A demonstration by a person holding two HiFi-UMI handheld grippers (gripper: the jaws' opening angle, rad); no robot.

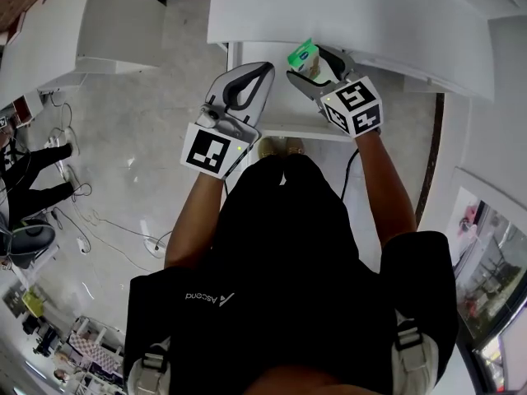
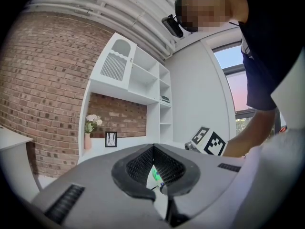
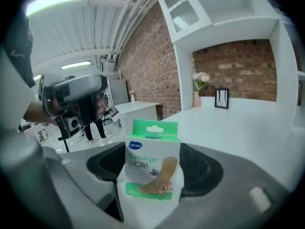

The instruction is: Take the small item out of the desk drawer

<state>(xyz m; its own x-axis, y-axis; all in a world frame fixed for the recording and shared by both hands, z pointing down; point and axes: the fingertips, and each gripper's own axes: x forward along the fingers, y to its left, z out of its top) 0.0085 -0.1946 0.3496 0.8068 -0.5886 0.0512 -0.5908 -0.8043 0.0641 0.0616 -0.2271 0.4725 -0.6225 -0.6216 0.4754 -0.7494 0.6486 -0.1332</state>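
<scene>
A small white and green bandage box (image 3: 150,157) stands upright between the pads of my right gripper (image 3: 155,170), which is shut on it. In the head view the box (image 1: 302,56) is held just above the open white drawer (image 1: 276,109), by the desk's front edge, in the right gripper (image 1: 308,67). My left gripper (image 1: 263,72) hovers over the drawer's left part, a little left of the box. Its jaws are shut and hold nothing (image 2: 153,150). A sliver of green shows through the slit below its pads (image 2: 164,168).
The white desk top (image 1: 354,15) spans the top of the head view. Another white desk (image 1: 74,31) stands at the left. Cables (image 1: 107,237) trail over the pale floor. A white shelf unit (image 2: 143,80) holds a flower vase (image 2: 89,130) and a small frame (image 2: 111,139).
</scene>
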